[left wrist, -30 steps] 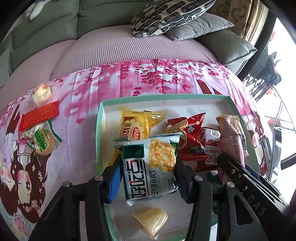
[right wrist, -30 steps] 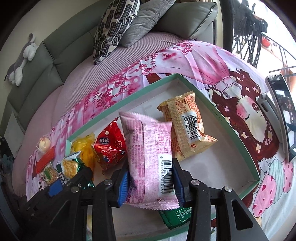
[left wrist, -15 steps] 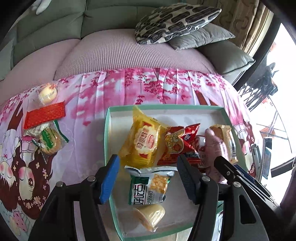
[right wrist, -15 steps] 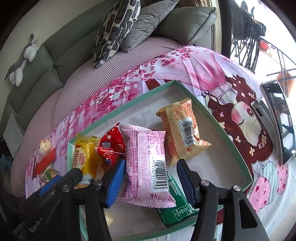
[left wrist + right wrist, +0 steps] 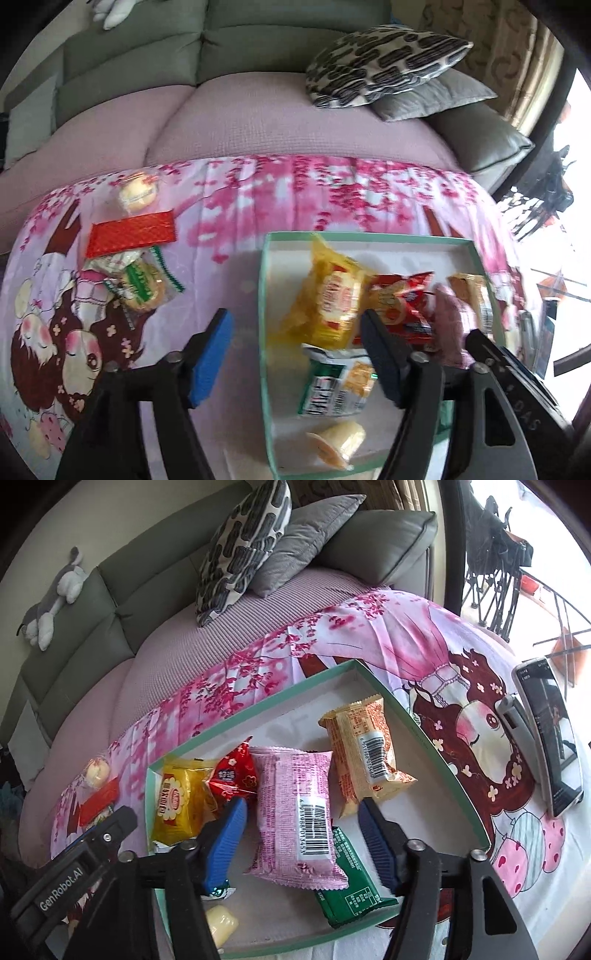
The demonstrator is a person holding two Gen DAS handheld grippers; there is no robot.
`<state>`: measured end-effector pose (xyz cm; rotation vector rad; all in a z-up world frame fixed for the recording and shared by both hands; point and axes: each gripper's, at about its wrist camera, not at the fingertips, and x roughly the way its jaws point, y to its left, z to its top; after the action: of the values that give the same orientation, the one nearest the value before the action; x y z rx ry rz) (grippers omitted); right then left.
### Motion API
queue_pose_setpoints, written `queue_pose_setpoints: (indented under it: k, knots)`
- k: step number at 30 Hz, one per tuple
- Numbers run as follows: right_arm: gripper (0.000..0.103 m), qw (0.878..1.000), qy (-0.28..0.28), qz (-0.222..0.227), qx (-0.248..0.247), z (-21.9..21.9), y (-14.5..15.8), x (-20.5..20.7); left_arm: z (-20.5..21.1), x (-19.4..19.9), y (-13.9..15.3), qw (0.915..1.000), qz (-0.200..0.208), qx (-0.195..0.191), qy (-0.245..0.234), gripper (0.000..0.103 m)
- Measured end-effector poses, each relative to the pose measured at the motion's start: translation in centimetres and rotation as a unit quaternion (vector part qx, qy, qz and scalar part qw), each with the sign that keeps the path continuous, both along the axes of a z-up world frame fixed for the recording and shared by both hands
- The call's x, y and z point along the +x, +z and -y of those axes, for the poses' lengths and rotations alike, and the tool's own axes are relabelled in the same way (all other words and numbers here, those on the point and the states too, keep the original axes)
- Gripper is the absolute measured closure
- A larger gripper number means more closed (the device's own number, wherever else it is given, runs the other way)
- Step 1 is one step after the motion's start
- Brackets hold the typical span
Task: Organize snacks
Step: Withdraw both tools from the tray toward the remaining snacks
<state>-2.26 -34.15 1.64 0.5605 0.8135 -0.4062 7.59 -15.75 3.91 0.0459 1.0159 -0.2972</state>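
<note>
loose snacks waiting outside the tray

the left gripper (image 5: 295,354) is hanging wide open and empty, straddling the left wall of the green tray (image 5: 263,295). the right gripper (image 5: 301,843) is also gaping with nothing in it, hovering over the pink packet (image 5: 295,812) lying in the tray. the red wafer pack (image 5: 131,232) and the cookie packet (image 5: 142,286) are sitting on the cloth, well apart from the tray. reaching for them, a finger is likely to catch the tray wall and shove it.
</note>
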Motion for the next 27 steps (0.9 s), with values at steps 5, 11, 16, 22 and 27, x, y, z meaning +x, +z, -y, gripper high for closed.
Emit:
queue_pose_setpoints:
  k: [5, 11, 16, 22, 27]
  knots:
    - [0.022, 1.000, -0.008, -0.013, -0.003, 0.3, -0.8, 0.3, -1.2, 0.9, -1.1, 0.9990, 0.001, 0.031, 0.031, 0.019]
    - [0.005, 1.000, -0.008, -0.007, -0.010, 0.1, -1.0, 0.6, -2.6, 1.6, -1.9, 0.9961, 0.007, 0.058, 0.066, 0.013]
    - [0.000, 1.000, -0.008, -0.007, -0.017, 0.1, -1.2, 0.8, -3.4, 1.9, -2.3, 0.9943, 0.007, 0.066, 0.084, 0.013]
    - [0.000, 1.000, -0.002, -0.010, -0.023, -0.4, -1.3, 1.2, -3.8, 2.1, -2.6, 0.9926, 0.010, 0.079, 0.092, 0.010]
    - [0.000, 0.999, 0.020, -0.005, -0.030, -2.0, -0.8, 1.8, -4.9, 2.2, -2.6, 0.9916, 0.010, 0.081, 0.101, 0.010]
